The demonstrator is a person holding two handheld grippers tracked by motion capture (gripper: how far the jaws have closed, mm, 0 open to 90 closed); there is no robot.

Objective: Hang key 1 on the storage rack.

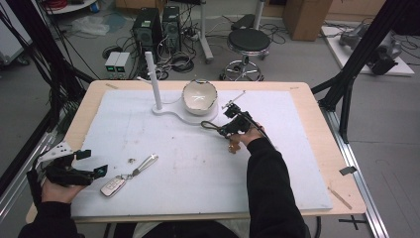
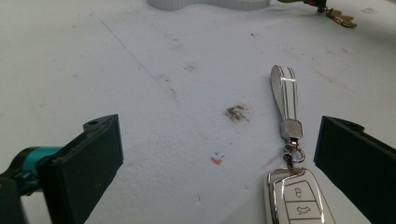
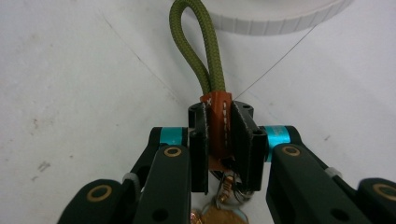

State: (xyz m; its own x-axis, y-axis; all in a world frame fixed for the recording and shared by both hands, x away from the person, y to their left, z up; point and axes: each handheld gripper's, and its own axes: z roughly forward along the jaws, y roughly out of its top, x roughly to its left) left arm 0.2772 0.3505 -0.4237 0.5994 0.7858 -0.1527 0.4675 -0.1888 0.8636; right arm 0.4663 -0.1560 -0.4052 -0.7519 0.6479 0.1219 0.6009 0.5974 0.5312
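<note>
My right gripper point(image 1: 224, 129) sits at the table's middle, just in front of the white stand, shut on a keychain. In the right gripper view its jaws point(image 3: 219, 140) clamp the keychain's brown leather sleeve point(image 3: 219, 116). An olive cord loop point(image 3: 201, 51) sticks out past the sleeve, and brass keys point(image 1: 234, 145) hang below the hand. My left gripper point(image 1: 93, 162) rests open at the front left edge. A white car key fob point(image 2: 296, 198) with a grey-white strap point(image 2: 286, 93) lies on the mat near the right jaw, untouched; the left gripper point(image 2: 217, 135) has bare mat between its pads.
A white stand point(image 1: 185, 115) with an upright post point(image 1: 152, 79) and a tilted white bowl point(image 1: 199, 96) stands at the back middle of the white mat point(image 1: 148, 134). A small metal bit point(image 1: 131, 160) lies by the strap. Stool and computers stand beyond the table.
</note>
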